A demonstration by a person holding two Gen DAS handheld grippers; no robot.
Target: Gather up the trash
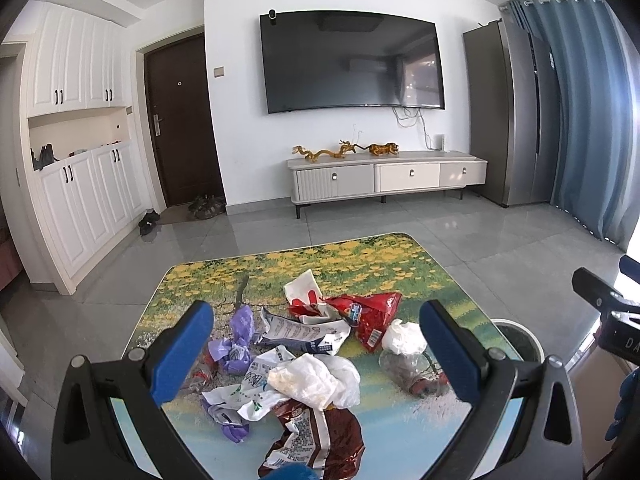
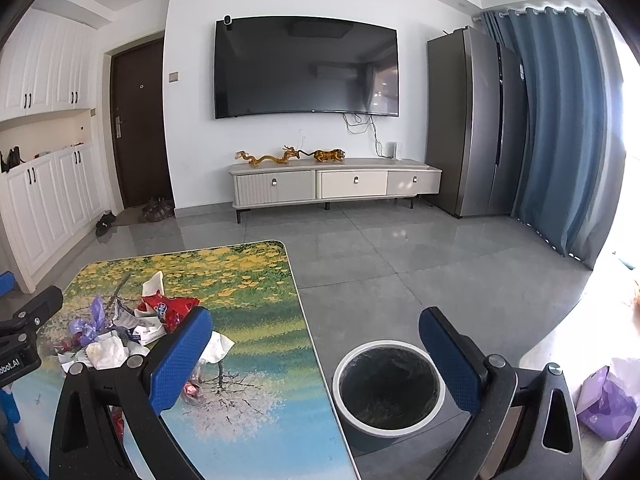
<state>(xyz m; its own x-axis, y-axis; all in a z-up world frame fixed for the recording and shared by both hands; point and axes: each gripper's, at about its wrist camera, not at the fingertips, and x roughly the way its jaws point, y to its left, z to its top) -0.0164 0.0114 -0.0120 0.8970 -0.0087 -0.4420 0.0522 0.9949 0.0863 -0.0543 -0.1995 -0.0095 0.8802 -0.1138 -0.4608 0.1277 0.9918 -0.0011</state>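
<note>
A heap of trash lies on the flower-print table (image 1: 360,264): a red snack bag (image 1: 372,312), a brown wrapper (image 1: 316,436), purple wrappers (image 1: 238,340), white printed wrappers (image 1: 304,330), crumpled white tissue (image 1: 402,336), a white plastic bag (image 1: 316,380) and a crushed clear bottle (image 1: 408,372). My left gripper (image 1: 316,344) is open and empty, hovering above the heap. My right gripper (image 2: 316,344) is open and empty, over the table's right edge (image 2: 308,320) and the round bin (image 2: 388,390) on the floor. The heap also shows in the right wrist view (image 2: 132,328).
The bin's rim shows at the table's right in the left wrist view (image 1: 518,338). A TV cabinet (image 1: 384,176), a fridge (image 1: 516,120) and blue curtains (image 1: 584,112) stand at the far wall. A purple bag (image 2: 608,400) lies on the floor at right.
</note>
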